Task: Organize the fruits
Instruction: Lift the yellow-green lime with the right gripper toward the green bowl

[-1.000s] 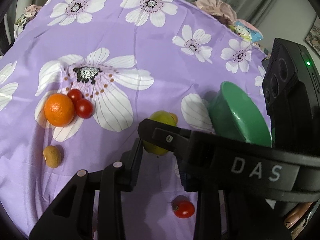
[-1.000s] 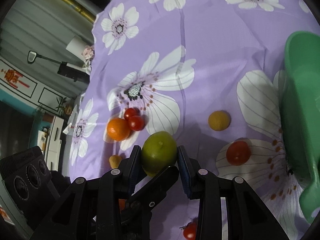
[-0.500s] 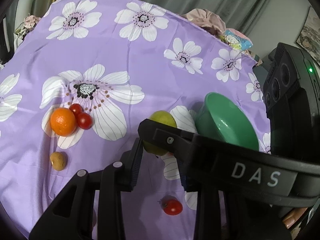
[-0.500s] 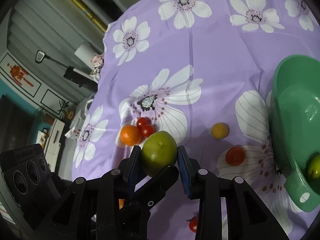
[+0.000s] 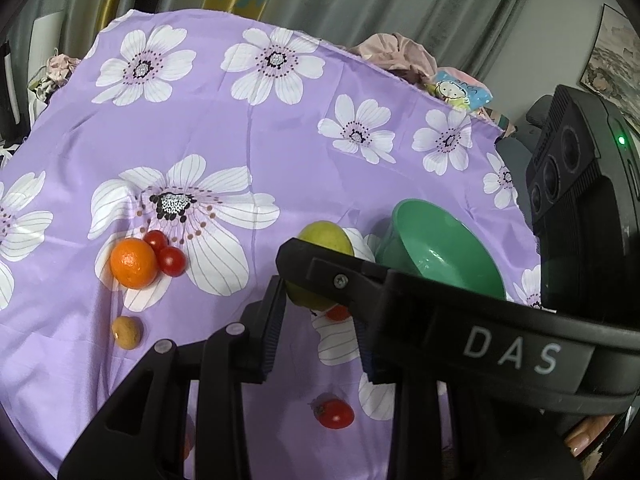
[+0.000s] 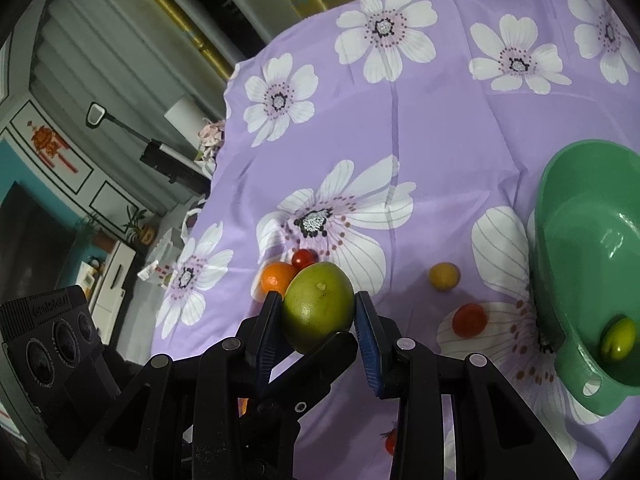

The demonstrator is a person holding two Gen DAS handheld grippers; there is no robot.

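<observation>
My right gripper (image 6: 316,320) is shut on a green mango (image 6: 318,312) and holds it above the purple flowered cloth. The mango also shows in the left wrist view (image 5: 324,240), partly hidden by the right gripper's black body crossing in front. My left gripper (image 5: 318,320) is open and empty, just below that crossing. A green bowl (image 6: 580,248) sits at the right with one small green fruit (image 6: 619,345) inside; the bowl also shows in the left wrist view (image 5: 440,248). An orange (image 5: 133,263) and two cherry tomatoes (image 5: 172,261) lie at the left.
A small brown fruit (image 5: 127,332) lies near the orange. A tomato (image 5: 336,413) lies near the cloth's front edge. A small yellow fruit (image 6: 444,276) and a red tomato (image 6: 469,320) lie left of the bowl. Clothes and a pouch (image 5: 460,92) sit beyond the far edge.
Both grippers have risen and pulled back from the cloth, so more of the table shows. The right gripper has lifted the mango with it; the bowl's inside has come into view.
</observation>
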